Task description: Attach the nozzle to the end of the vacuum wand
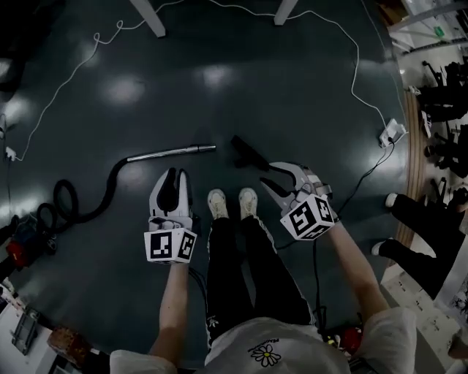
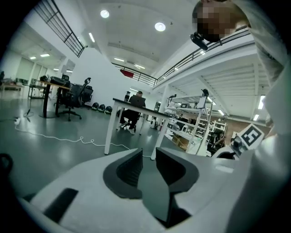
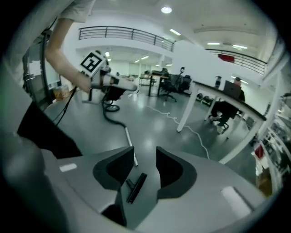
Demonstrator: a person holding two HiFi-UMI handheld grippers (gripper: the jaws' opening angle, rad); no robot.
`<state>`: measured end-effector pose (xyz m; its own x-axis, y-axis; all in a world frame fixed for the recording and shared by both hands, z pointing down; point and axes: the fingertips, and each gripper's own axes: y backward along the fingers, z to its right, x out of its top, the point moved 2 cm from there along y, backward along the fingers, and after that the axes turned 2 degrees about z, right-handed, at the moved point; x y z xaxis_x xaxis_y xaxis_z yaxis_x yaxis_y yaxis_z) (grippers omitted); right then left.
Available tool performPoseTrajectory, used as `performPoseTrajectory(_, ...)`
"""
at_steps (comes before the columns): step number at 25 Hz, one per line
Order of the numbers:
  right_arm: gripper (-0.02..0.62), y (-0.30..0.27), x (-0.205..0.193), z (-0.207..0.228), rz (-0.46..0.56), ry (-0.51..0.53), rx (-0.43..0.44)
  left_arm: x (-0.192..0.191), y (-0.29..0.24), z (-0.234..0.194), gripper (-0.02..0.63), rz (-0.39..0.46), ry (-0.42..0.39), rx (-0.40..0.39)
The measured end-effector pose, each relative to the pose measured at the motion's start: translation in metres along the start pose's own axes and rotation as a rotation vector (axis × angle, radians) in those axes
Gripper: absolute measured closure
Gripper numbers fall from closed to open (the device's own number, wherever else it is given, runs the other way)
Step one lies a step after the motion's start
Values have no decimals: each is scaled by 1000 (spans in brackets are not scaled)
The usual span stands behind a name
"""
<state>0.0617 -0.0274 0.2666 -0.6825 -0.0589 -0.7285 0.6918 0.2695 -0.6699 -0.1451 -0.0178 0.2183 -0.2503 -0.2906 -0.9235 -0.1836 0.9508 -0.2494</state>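
Note:
The metal vacuum wand (image 1: 172, 153) lies on the dark floor, joined to a black hose (image 1: 91, 208) that curls away to the left. The black nozzle (image 1: 248, 153) lies apart from the wand's free end, a little to its right. My left gripper (image 1: 173, 177) hangs above the floor just below the wand, its jaws a narrow gap apart with nothing between them (image 2: 148, 159). My right gripper (image 1: 279, 177) hovers near the nozzle, open and empty. In the right gripper view the nozzle (image 3: 135, 187) shows on the floor between the jaws (image 3: 145, 159), with the wand (image 3: 131, 146) beyond it.
My own feet (image 1: 232, 203) stand between the grippers. A white cable (image 1: 355, 69) runs across the floor to a power strip (image 1: 391, 133). Table legs (image 1: 150, 16) stand at the far side. Another person's feet (image 1: 395, 201) and shelving are at the right; the vacuum body (image 1: 22, 245) is at the left.

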Motion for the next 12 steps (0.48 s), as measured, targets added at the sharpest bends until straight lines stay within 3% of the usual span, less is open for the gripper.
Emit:
performPoseTrajectory(3,416,-116,-131,-28,-99,185,132,-141,-56,-67,479,2,36,5)
performPoseTrajectory(5,399,-190,-219,-45,-152,295,173,-239,-90,-112,469,-9,69,22)
performPoseTrajectory(8,408,-280,-313,-67,-160,392,219,-353,-124,-163,437,7,136,5)
performPoseTrajectory(12,358,-358,-387,-93,-186,571,357,-445,-144,-208,383,118,443,-1)
